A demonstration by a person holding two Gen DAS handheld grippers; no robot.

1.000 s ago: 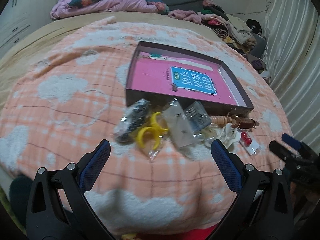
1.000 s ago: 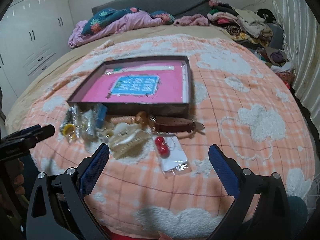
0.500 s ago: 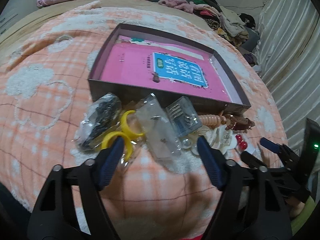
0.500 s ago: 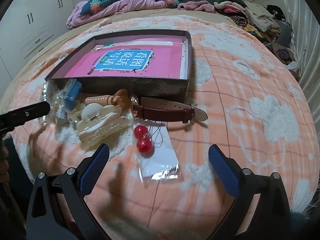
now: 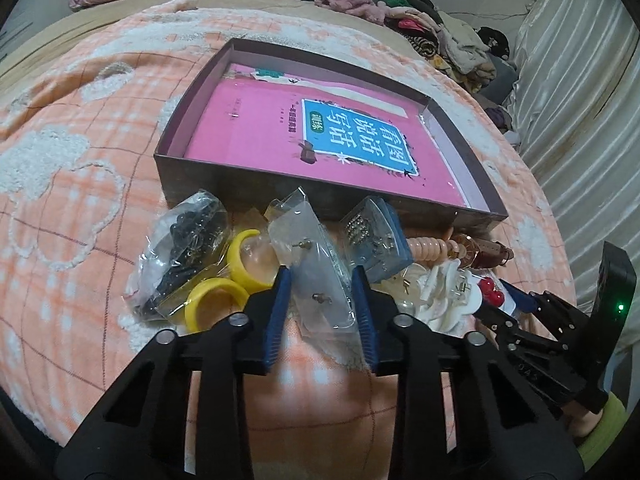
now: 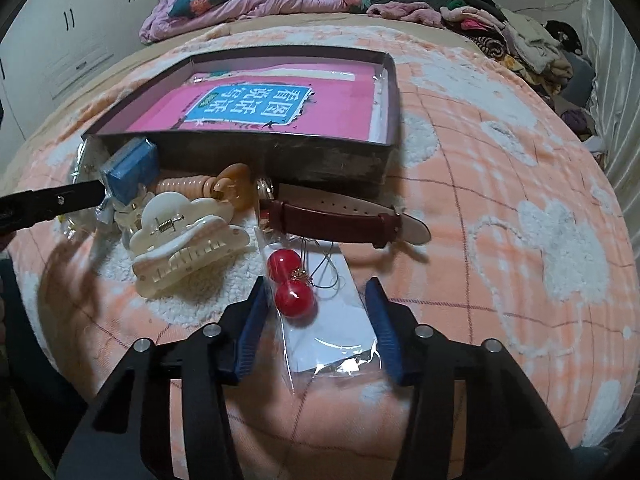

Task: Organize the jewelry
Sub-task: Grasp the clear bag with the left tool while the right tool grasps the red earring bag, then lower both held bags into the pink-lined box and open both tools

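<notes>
A shallow dark box with a pink book inside lies on the bed; it also shows in the right wrist view. Jewelry is piled along its near wall. My left gripper is half closed, its blue pads on either side of a clear bag of small earrings, squeezing not evident. My right gripper is open around a clear bag with red ball earrings on a white card. Nearby lie a cream hair claw, a brown-strap watch, yellow rings and a blue box.
The bed has an orange plaid blanket with white fluffy clouds. A bag of dark beads lies at the pile's left. Clothes are heaped at the far right, and curtains hang at the right. The right gripper shows in the left wrist view.
Both grippers have moved forward and down to the pile. The left jaws have narrowed around the clear earring bag; the right jaws have narrowed around the red earring bag.
</notes>
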